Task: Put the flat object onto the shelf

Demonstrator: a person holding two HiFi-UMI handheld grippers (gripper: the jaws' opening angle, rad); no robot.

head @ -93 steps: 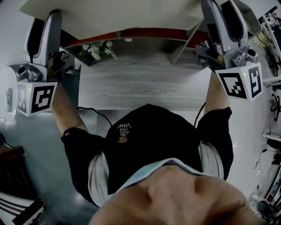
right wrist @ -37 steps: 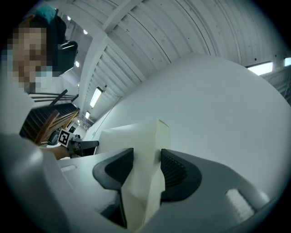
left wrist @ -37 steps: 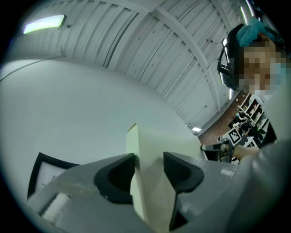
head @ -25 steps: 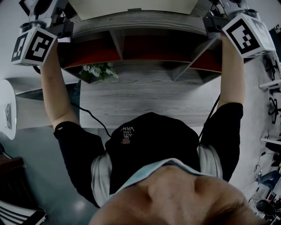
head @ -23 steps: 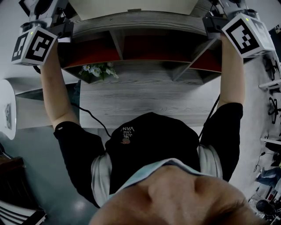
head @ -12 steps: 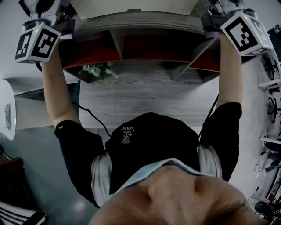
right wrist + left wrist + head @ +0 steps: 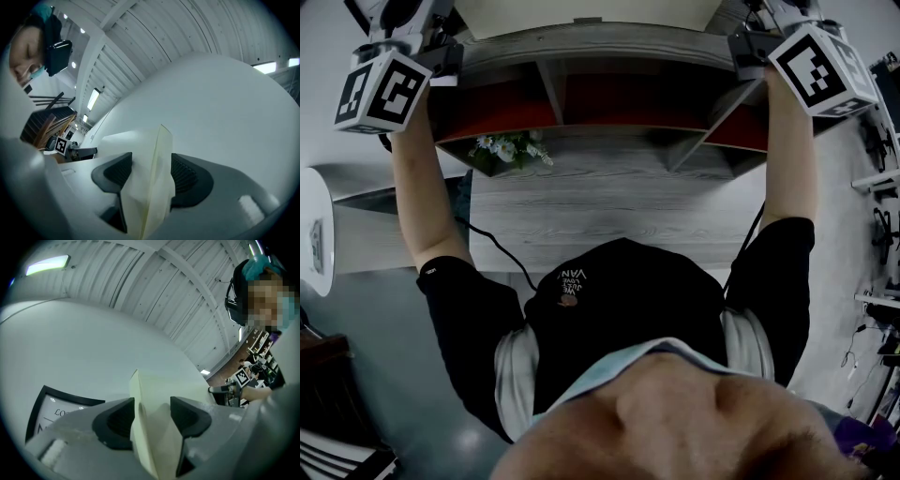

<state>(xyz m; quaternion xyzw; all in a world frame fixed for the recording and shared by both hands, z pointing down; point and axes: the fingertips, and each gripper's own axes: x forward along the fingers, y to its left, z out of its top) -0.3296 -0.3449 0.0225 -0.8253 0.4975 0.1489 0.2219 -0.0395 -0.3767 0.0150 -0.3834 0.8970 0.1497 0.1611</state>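
Observation:
The flat object, a cream board [image 7: 581, 17], lies along the top of the grey wood shelf [image 7: 609, 45] at the upper edge of the head view. My left gripper [image 7: 448, 42] is at its left end and my right gripper [image 7: 748, 39] at its right end, both raised overhead. In the left gripper view the board [image 7: 164, 390] stands edge-on between the opening jaws of the gripper [image 7: 152, 408], against one pad and apart from the other. In the right gripper view the board [image 7: 136, 145] also sits loosely between the opening jaws of the gripper [image 7: 151, 171].
Below the shelf top are red-backed compartments [image 7: 619, 98], one holding a bunch of flowers [image 7: 508, 148]. A grey desk [image 7: 609, 206] lies under it, with a black cable [image 7: 502, 248] at its front. A framed sign [image 7: 51, 408] hangs on the white wall.
Since the earliest frame both grippers have lifted the board from below the shelf up onto its top. Over the last second the marker cubes shifted only slightly.

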